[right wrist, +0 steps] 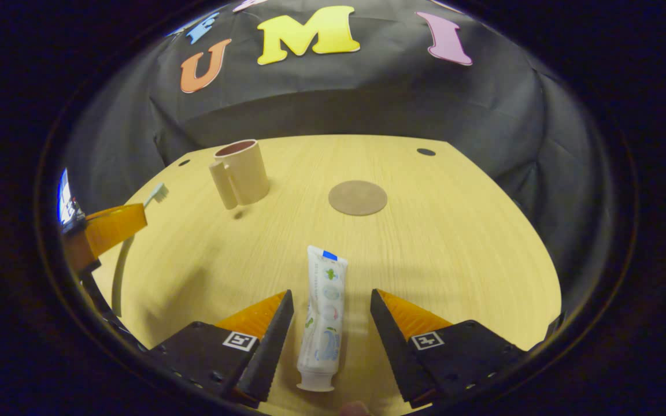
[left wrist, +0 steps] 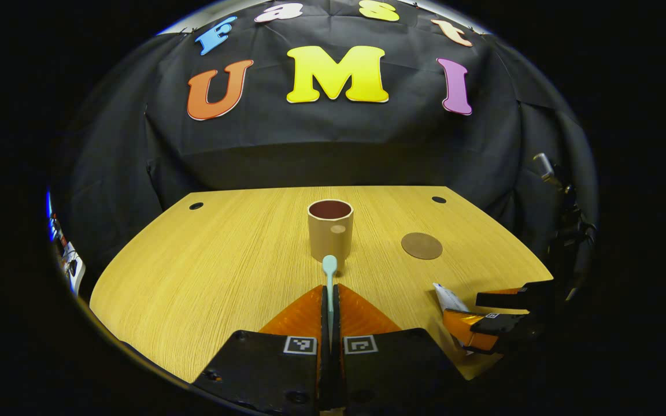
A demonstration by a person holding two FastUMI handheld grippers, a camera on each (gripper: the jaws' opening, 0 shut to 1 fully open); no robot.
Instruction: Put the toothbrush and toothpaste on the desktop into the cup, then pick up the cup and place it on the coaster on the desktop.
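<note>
Jaws of the left gripper are clenched on the toothbrush, whose head points forward at the cup standing mid-bench. Right gripper sits low over the bench, jaws spread wide to either side of the toothpaste, which lies flat between them, cap nearest the camera. The coaster lies right of the cup.
</note>
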